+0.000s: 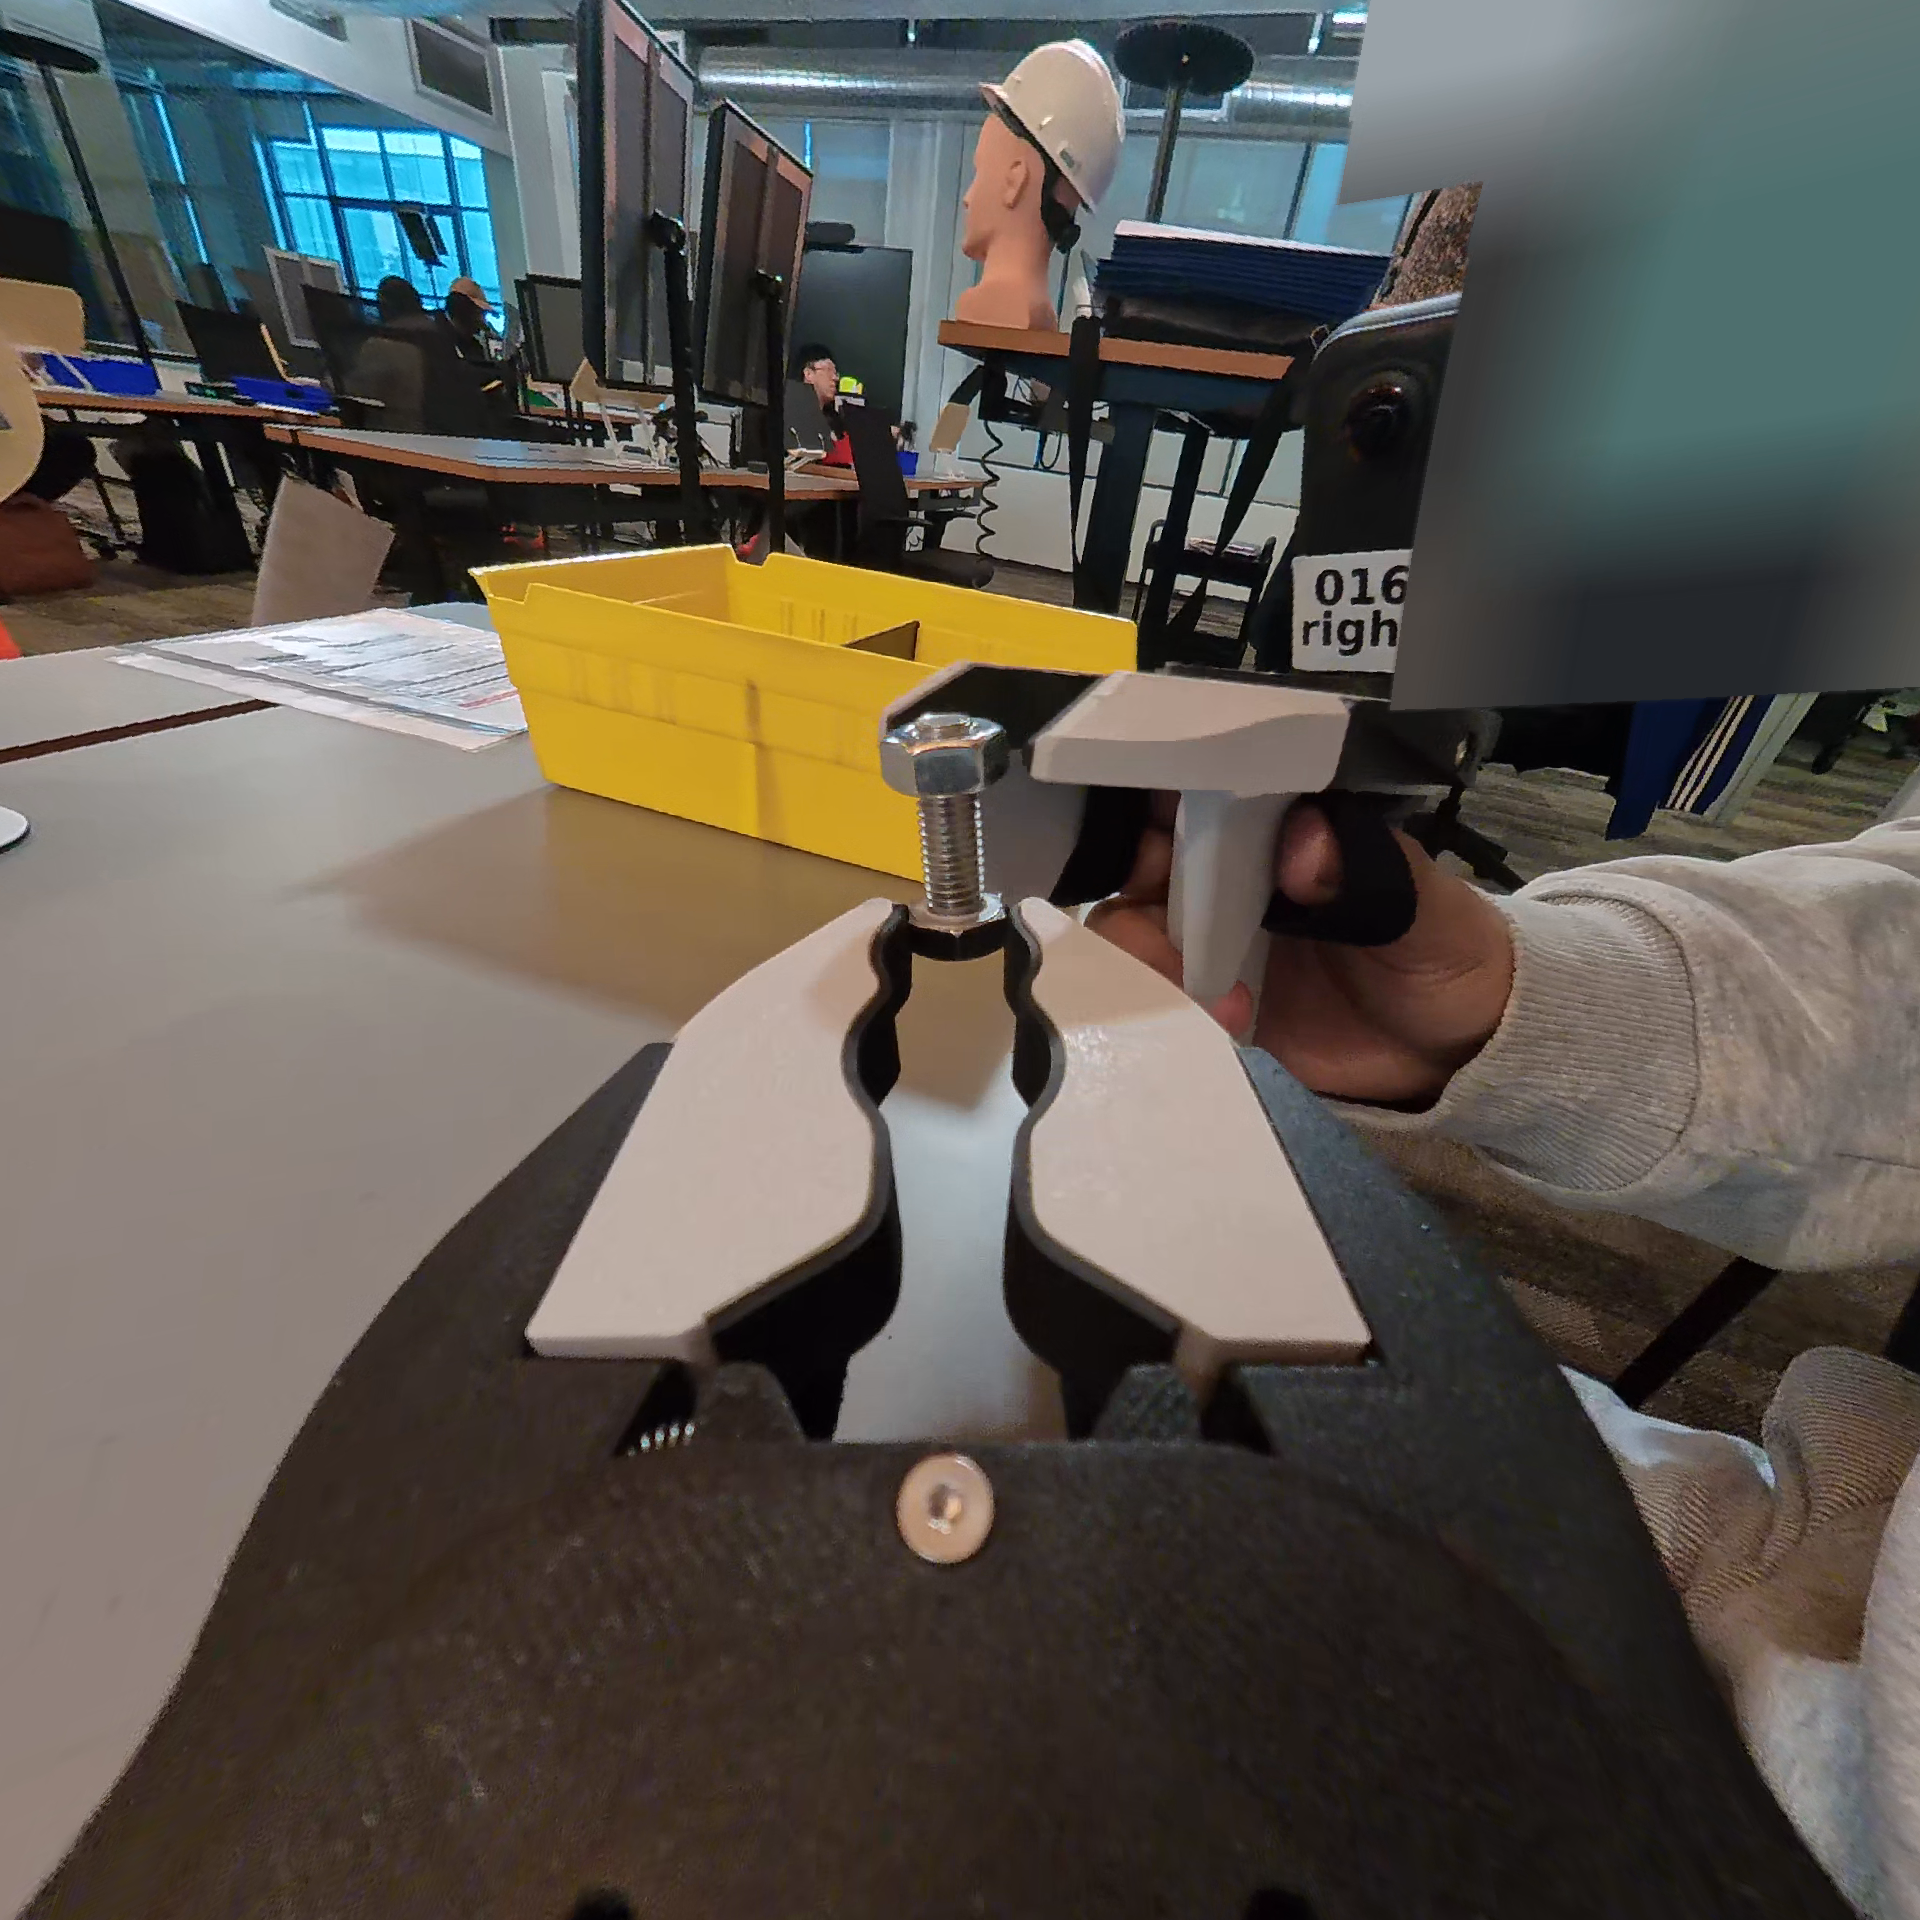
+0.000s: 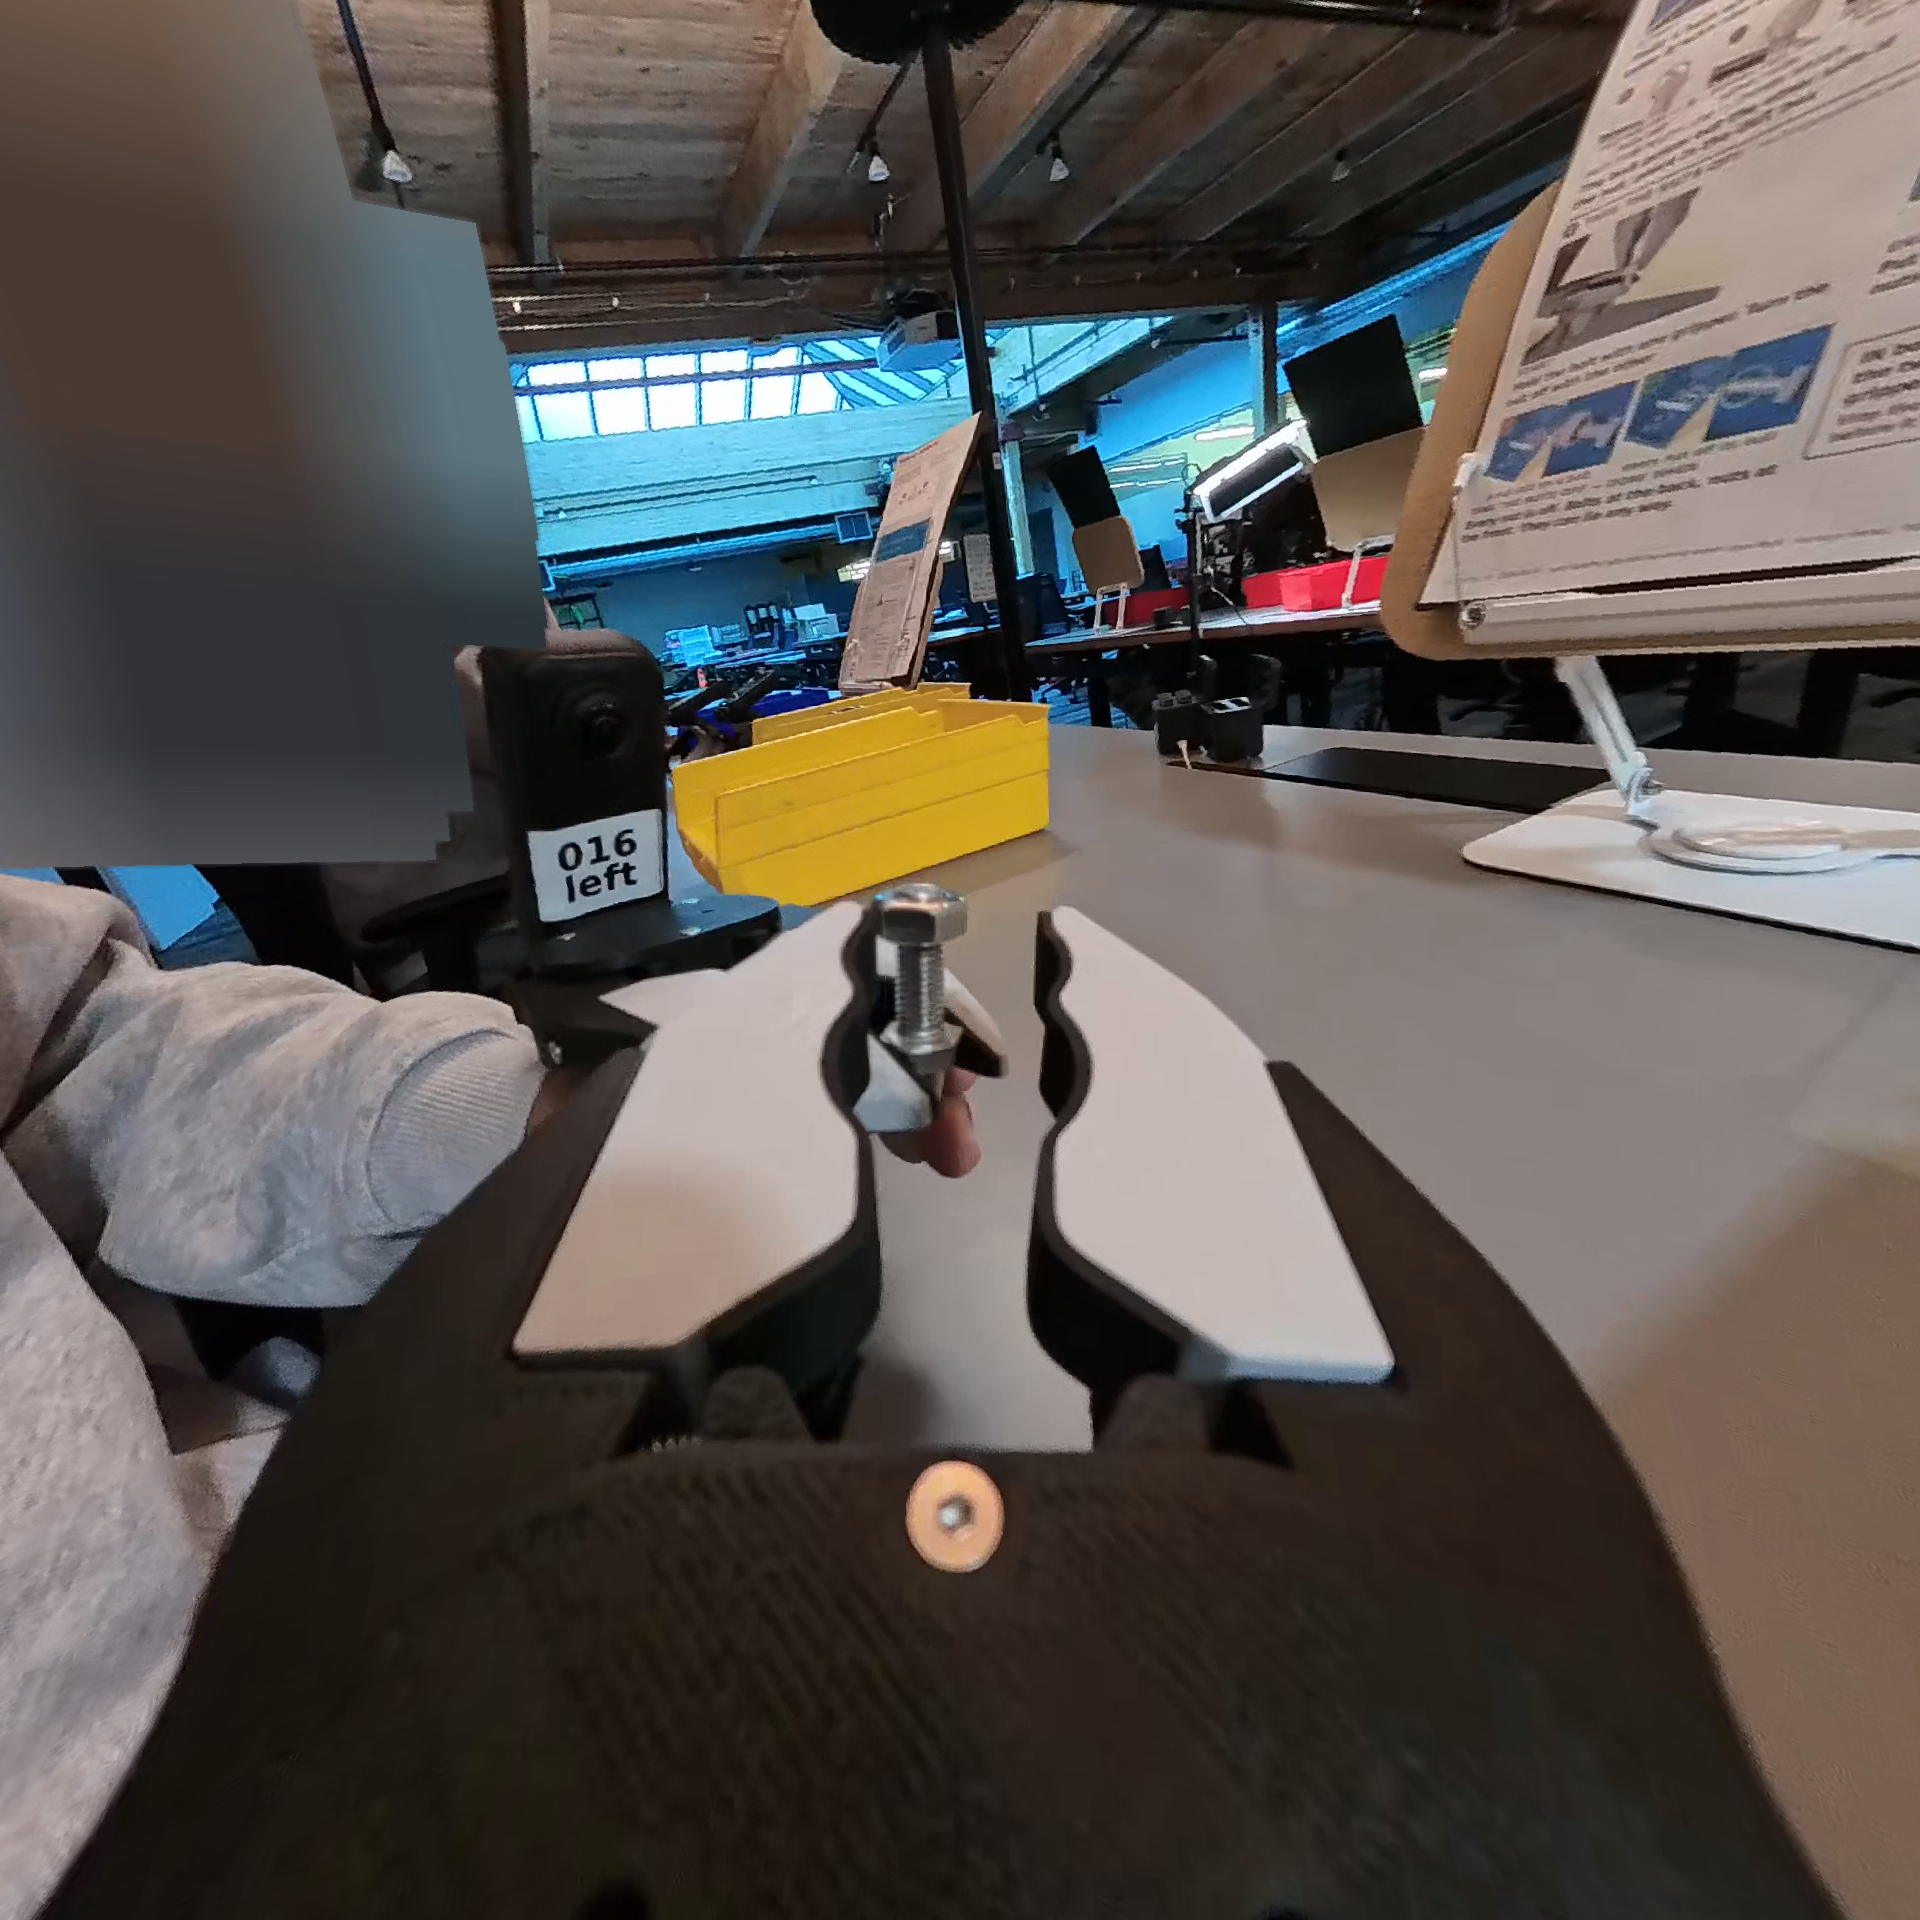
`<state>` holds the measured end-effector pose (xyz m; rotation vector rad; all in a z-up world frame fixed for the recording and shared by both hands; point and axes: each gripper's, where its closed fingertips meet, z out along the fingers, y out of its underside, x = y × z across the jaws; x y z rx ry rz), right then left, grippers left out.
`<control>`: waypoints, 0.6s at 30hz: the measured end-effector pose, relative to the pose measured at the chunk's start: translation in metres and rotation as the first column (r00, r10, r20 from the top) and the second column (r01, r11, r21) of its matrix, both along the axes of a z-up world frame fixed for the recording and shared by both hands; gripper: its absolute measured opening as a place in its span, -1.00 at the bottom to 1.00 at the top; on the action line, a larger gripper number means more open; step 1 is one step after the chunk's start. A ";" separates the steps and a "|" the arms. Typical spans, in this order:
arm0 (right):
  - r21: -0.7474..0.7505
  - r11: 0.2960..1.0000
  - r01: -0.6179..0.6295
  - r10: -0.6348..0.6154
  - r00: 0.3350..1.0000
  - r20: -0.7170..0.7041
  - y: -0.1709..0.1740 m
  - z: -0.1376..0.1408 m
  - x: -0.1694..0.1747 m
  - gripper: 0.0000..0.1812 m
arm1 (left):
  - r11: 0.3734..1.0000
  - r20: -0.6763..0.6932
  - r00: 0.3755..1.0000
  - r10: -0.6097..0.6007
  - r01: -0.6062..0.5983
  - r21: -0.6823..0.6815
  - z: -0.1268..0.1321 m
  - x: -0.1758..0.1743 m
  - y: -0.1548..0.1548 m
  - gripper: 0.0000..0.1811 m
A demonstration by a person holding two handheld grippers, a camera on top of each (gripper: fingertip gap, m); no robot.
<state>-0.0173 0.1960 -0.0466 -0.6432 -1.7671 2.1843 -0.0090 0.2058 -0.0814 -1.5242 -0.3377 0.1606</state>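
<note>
A silver hex bolt [image 1: 948,821] stands upright, head on top, over the grey table [image 1: 260,987]. My left gripper [image 1: 951,920] is shut on a nut [image 1: 951,916] at the bolt's lower end. My right gripper [image 1: 997,717] reaches in from the right at the level of the bolt head. In the right wrist view, the right gripper [image 2: 951,935] is open. The bolt [image 2: 920,971] stands between its fingertips, close to the left finger and apart from the right one. The left gripper [image 2: 935,1060] holds the nut [image 2: 920,1044] from below there.
A yellow divided bin [image 1: 727,707] sits on the table just behind the bolt, and also shows in the right wrist view [image 2: 862,800]. A laminated sheet [image 1: 343,665] lies at far left. A document stand's white base [image 2: 1704,842] is at right. A hand in a grey sleeve [image 1: 1382,987] holds the right gripper. Only a small space, under 4 cm, lies between the two pairs of fingers.
</note>
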 end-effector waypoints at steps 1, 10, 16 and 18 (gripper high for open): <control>0.009 1.000 -0.004 0.004 1.000 -0.006 -0.002 0.000 0.001 -0.68 | 1.000 -0.003 1.000 -0.001 0.001 -0.002 0.000 0.001 0.000 -0.81; -0.032 0.999 0.006 -0.004 0.999 0.039 0.004 -0.001 -0.004 -0.67 | 1.000 -0.018 1.000 0.009 -0.009 0.001 0.001 0.000 0.000 -0.81; -0.068 0.998 -0.011 0.013 1.000 0.028 0.006 0.005 -0.001 -0.64 | 1.000 -0.030 1.000 0.002 -0.003 -0.008 0.001 0.002 0.001 -0.81; -0.046 0.999 -0.023 0.024 1.000 0.012 0.001 0.004 0.002 -0.64 | 1.000 -0.029 1.000 0.003 -0.003 -0.007 0.001 0.002 0.001 -0.81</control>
